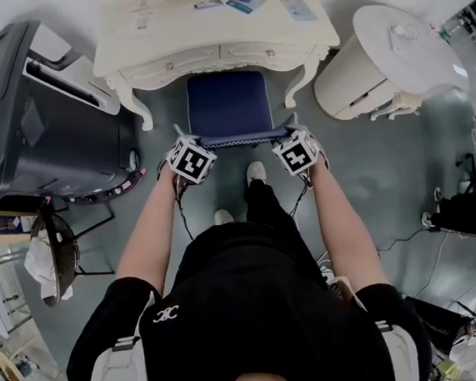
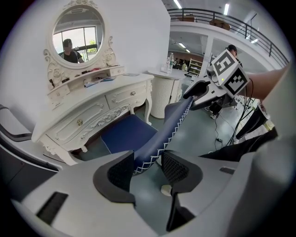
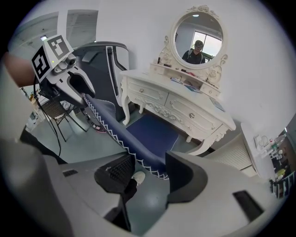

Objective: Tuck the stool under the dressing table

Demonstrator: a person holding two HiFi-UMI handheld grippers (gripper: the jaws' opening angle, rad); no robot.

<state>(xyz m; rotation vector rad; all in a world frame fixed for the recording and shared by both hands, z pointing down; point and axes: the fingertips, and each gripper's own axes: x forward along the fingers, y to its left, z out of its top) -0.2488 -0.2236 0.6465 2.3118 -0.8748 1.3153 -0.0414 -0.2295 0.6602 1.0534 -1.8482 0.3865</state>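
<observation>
**Head view:** stool (image 1: 228, 101), blue padded seat, far part under the dressing table (image 1: 167, 67), near edge out in the open; left gripper (image 1: 187, 153) and right gripper (image 1: 299, 144) each at one near corner of that edge, table straight ahead of both; task judged partly done, a further push forward and a release remaining.

**Left gripper view:** left gripper (image 2: 147, 165) clenched on the stool (image 2: 127, 134) by its zigzag-trimmed edge, which fills the gap between the pads; dressing table (image 2: 92, 113) ahead and to the left of the jaws; mirror (image 2: 78, 34) above it; right gripper (image 2: 203, 90) at the far end of the same edge.

**Right gripper view:** right gripper (image 3: 149, 172) grasping the stool (image 3: 152, 132) by the same trimmed edge; dressing table (image 3: 178, 104) just beyond the jaws; left gripper (image 3: 76, 85) at the edge's other end.

**Writing:** none legible; black-and-white square markers on both cubes; cards (image 1: 245, 2) on the tabletop too small to read; white emblem (image 1: 168, 314) on the person's black shirt, no words.
</observation>
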